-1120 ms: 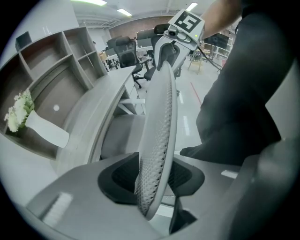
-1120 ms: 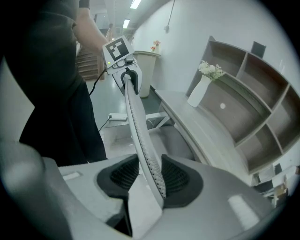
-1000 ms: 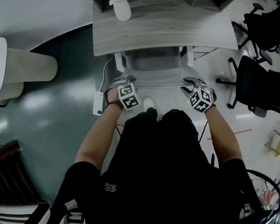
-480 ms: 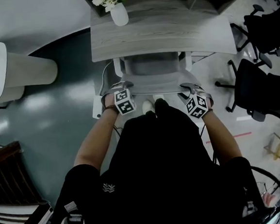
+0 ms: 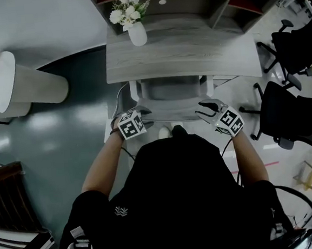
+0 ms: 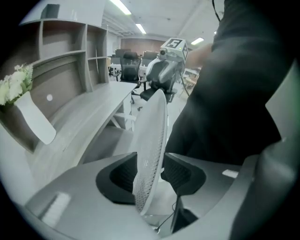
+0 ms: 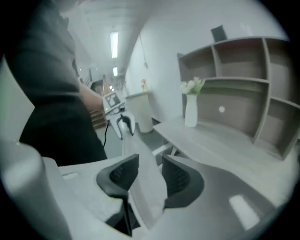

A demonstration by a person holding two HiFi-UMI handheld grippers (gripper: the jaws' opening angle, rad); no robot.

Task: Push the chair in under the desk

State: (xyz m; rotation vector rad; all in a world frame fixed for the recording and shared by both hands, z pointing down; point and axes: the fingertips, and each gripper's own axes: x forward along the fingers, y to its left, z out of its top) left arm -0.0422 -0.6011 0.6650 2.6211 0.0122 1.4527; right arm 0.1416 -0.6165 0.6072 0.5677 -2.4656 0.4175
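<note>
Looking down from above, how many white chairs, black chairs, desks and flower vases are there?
White chair: 1
Black chairs: 2
Desk: 1
Flower vase: 1
Total: 5

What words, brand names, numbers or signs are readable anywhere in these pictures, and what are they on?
No readable words or numbers anywhere.
Left cube and right cube: black-and-white square patterns, no letters.
White emblem on the person's black shirt: too small to read.
</note>
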